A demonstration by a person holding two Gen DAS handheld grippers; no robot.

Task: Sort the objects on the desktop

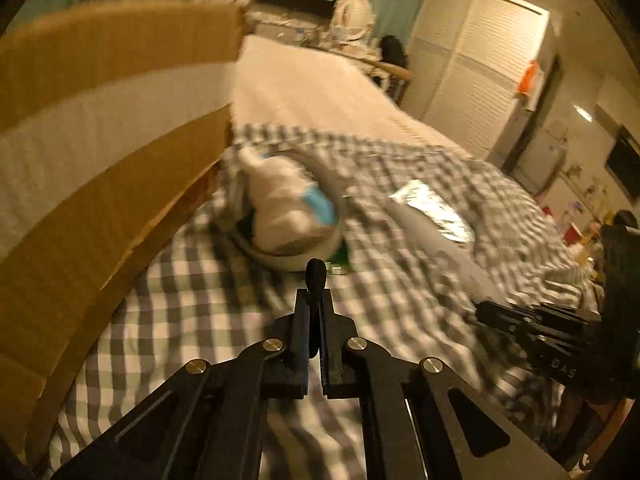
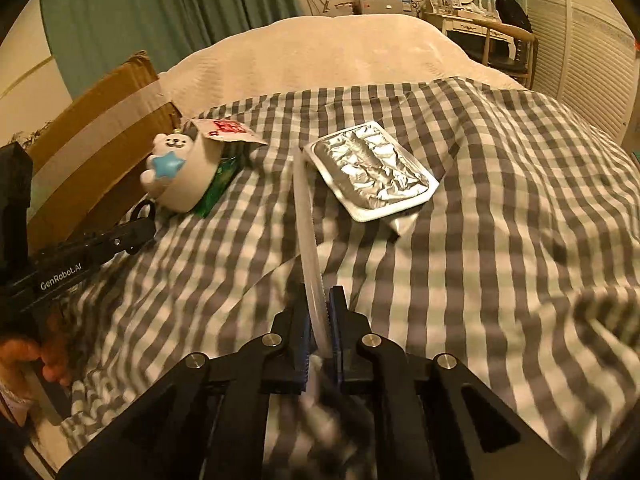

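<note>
Cardboard box (image 2: 96, 136) beside bear tub (image 2: 180, 176), contents unclear.

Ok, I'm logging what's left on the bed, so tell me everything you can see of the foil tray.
The foil tray is a flat rectangular pack with rounded corners: a pale plastic-looking rim around a crinkled, shiny silver foil top, which looks sealed. It lies foil-up on the checked cover, tilted slightly over a fold, its long side running diagonally. A clear strip held in the right hand-held gripper passes its near-left corner; contact is unclear. Nothing grips it.

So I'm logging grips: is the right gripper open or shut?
Shut: the right gripper pinches a clear ruler standing on edge.
</note>
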